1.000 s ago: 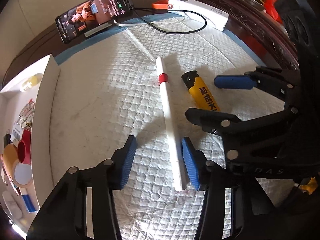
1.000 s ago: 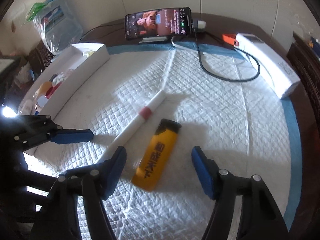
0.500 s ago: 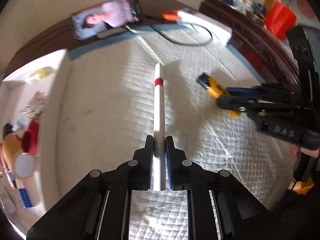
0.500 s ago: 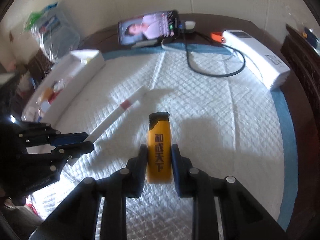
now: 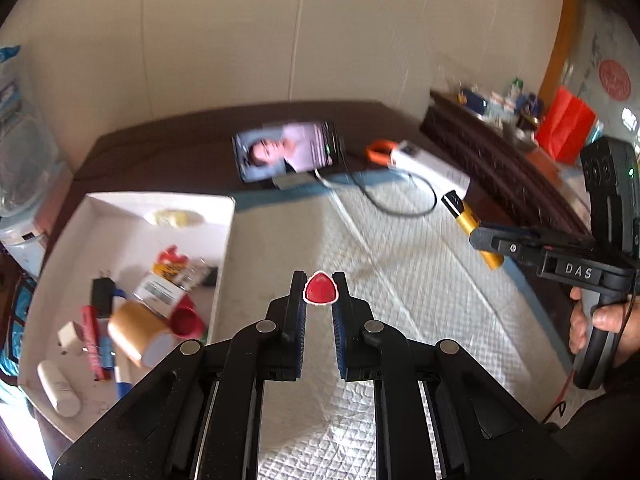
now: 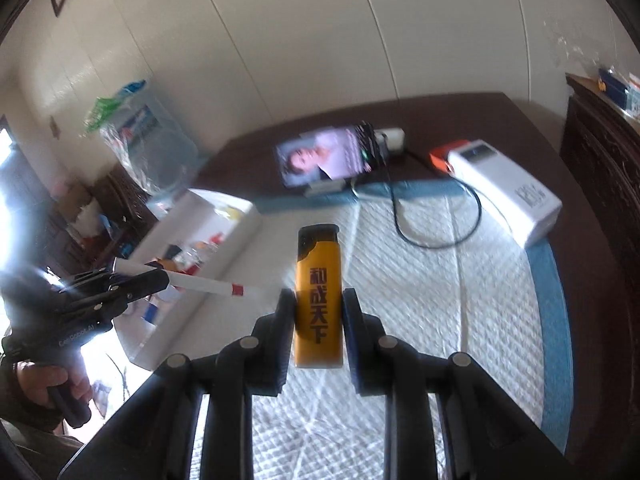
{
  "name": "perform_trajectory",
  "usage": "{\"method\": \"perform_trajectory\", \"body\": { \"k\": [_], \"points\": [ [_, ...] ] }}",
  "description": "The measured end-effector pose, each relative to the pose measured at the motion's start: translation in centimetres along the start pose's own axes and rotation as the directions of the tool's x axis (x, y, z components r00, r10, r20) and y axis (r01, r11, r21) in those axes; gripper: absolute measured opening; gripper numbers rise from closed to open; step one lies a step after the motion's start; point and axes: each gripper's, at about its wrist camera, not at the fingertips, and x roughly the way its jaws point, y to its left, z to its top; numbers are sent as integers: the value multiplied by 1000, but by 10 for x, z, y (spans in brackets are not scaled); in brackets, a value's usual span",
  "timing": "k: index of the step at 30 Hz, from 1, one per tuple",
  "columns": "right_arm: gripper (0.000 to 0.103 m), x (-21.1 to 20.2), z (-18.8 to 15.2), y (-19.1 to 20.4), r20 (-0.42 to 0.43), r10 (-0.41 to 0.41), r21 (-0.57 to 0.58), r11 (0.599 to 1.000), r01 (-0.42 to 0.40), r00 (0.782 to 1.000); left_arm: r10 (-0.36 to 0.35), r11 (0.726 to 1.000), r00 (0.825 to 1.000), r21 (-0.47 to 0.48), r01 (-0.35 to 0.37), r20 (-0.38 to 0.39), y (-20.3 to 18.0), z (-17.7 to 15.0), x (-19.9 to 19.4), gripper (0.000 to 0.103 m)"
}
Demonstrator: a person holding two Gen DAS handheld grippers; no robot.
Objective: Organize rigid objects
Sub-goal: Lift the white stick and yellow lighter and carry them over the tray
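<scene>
My left gripper (image 5: 319, 300) is shut on a long white stick with a red band; in the left wrist view I see only its red tip (image 5: 319, 289) end-on. In the right wrist view the white stick (image 6: 204, 282) points right from the left gripper (image 6: 120, 286), held in the air. My right gripper (image 6: 318, 316) is shut on a yellow lighter (image 6: 318, 300) with a black top, held upright above the white quilted pad (image 6: 440, 300). The lighter (image 5: 472, 226) also shows in the left wrist view, at the right.
A white tray (image 5: 224, 240) with several small items lies left of the pad. A phone (image 5: 288, 154) on a stand plays video at the back, with a black cable (image 5: 400, 204) and a white power bank (image 6: 504, 188). A dark wooden sideboard (image 5: 512, 168) stands at the right.
Both grippers closed, the left on the stick and the right on the lighter, and lifted them off the pad. The left gripper now points toward the tray.
</scene>
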Motion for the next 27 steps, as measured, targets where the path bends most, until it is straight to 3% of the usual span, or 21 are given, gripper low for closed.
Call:
{"method": "perform_trajectory", "body": {
  "k": [14,27],
  "points": [
    [23,-21,15,18,69,73,-7,997,-73,995,25,996,986,-89,-10,166,21,13,-64,11],
    [23,-20,21,32,72,130,-24,991,-128,989,106,983,971,-169,-69,215,51,9,-94,11]
  ]
}}
